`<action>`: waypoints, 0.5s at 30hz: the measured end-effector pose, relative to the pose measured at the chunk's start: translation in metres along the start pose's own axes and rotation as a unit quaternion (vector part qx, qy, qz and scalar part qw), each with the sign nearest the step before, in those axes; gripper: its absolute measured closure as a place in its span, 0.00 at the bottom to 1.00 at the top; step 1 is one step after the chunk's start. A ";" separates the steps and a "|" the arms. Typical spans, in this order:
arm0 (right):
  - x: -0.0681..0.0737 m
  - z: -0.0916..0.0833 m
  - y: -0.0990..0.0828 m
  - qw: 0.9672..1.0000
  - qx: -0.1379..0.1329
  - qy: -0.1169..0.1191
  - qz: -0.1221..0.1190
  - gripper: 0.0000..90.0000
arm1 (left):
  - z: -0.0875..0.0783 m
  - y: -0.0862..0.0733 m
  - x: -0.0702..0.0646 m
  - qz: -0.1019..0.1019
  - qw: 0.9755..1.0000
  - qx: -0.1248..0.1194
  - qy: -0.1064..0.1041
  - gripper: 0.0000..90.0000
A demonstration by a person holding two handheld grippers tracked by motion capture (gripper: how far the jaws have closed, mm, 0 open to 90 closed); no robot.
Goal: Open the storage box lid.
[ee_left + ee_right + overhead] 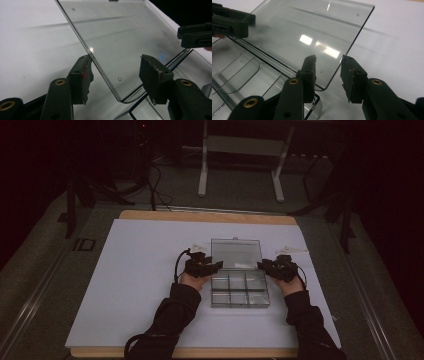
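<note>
We see both forearms reaching forward, left gripper (214, 265) and right gripper (262, 265), jaws wide, straddling the lid (236, 252) edges.

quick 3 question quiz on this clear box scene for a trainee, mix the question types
1. True or false: the lid of the clear box is open.
2. The left gripper has its jaws: A) shut on the lid, B) open around the lid's corner, C) inside a compartment.
3. Which corner of the lid does the right gripper straddle?

Key: 1 true; 2 B; 3 the corner beside the hinge on the person's right side.
</note>
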State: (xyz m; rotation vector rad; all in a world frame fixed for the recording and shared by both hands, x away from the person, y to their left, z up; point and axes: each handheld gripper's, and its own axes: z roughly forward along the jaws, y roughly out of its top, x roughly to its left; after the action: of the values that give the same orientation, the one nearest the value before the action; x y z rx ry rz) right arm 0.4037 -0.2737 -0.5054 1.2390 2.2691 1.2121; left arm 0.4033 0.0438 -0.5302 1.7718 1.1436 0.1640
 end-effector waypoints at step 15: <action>0.001 0.005 0.002 1.000 0.012 -0.003 -0.006 0.72 | 0.003 0.002 0.004 -0.032 0.999 0.024 0.003 0.45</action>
State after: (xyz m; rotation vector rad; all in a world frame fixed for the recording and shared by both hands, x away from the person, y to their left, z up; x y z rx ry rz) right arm 0.4070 -0.2696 -0.5064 1.2331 2.2891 1.1791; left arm 0.4092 0.0447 -0.5316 1.7752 1.2161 0.1045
